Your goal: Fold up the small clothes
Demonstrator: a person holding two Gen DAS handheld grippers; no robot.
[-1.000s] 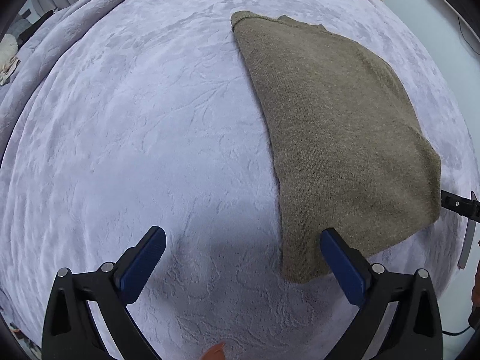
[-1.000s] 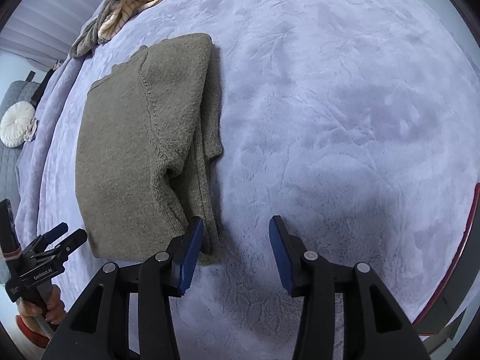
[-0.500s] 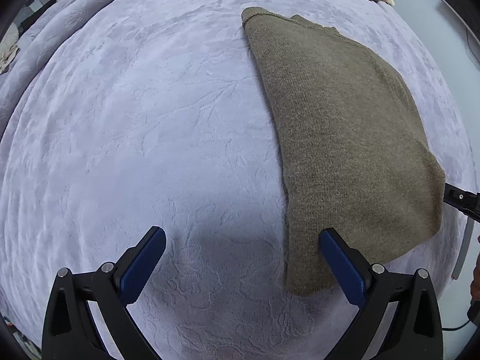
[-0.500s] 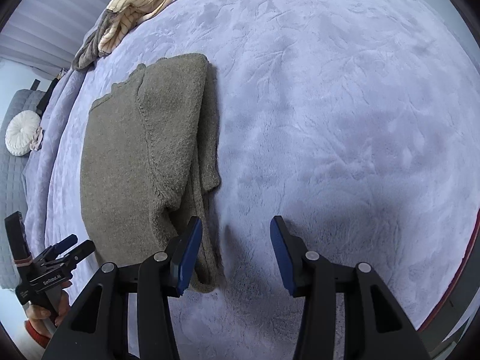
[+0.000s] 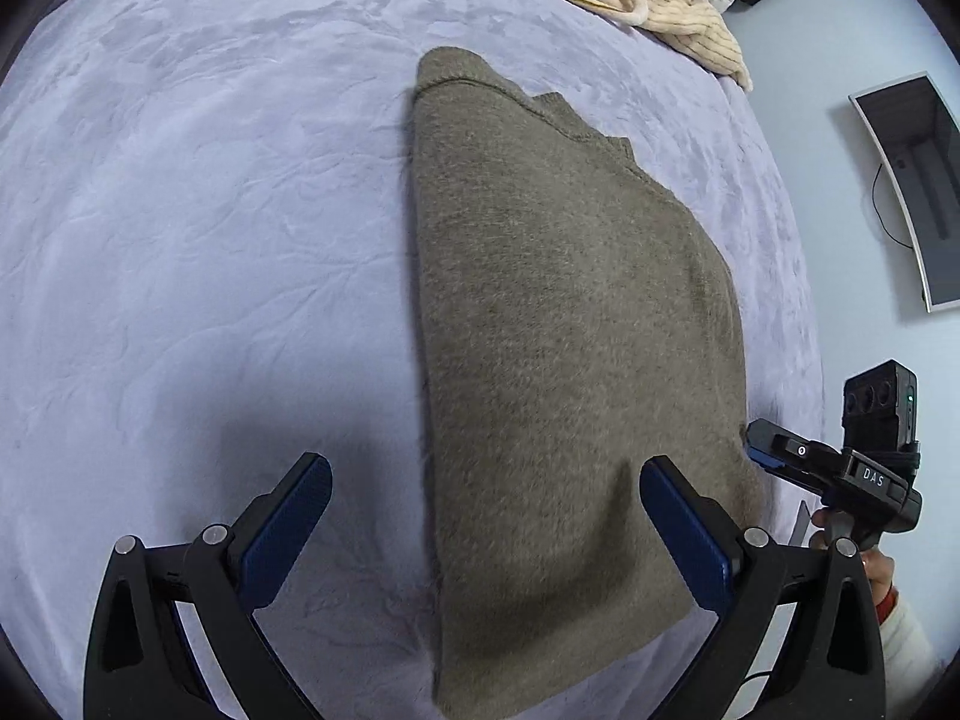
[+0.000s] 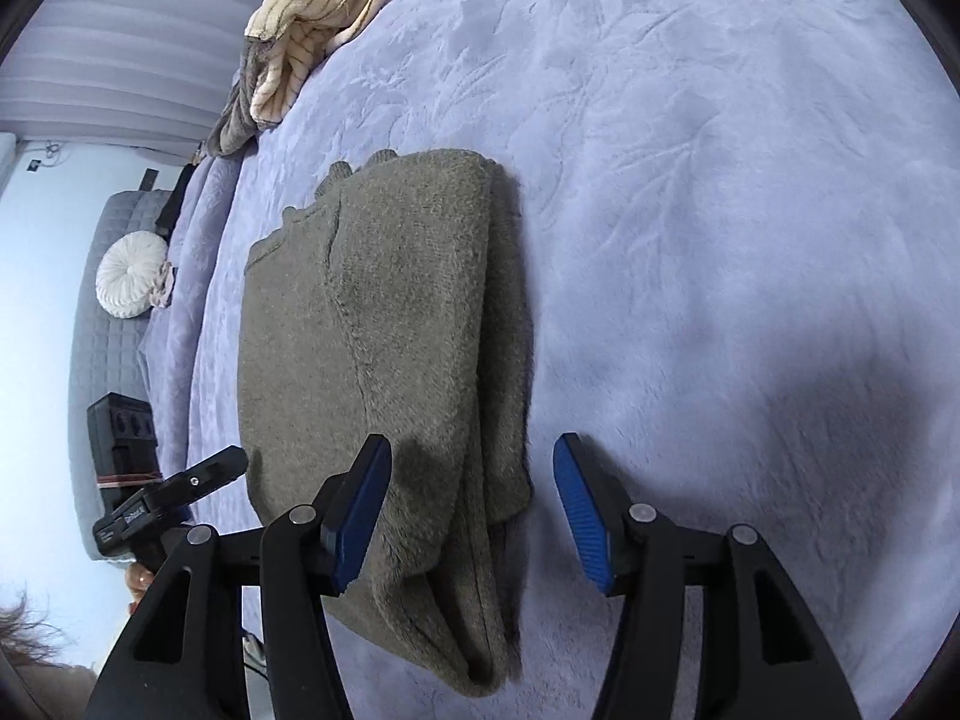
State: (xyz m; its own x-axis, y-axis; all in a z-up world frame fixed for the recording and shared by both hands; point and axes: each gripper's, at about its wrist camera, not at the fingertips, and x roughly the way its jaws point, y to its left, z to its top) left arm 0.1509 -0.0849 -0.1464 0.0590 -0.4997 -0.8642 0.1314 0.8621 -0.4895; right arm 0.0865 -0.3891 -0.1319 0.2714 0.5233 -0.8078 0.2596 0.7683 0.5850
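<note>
Both grippers [image 5: 485, 534] [image 6: 471, 513] now straddle sweater [image 5: 570, 330] edges.

The right gripper [image 6: 471, 507], its jaws opening, straddles the near corner of the folded olive sweater [image 6: 384, 324] on the lavender bed [image 6: 720, 210], while the left gripper [image 6: 174, 495] hovers beside the sweater's left edge.

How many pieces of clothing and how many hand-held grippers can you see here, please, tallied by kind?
Olive knitted garment, partly folded on the lilac bedspread: 1
Cream striped garment, bunched at the far edge: 1
Grey garment beside the cream one: 1
Hand-held grippers, left open and right opening, both over the olive garment's near end: 2
Total: 5
</note>
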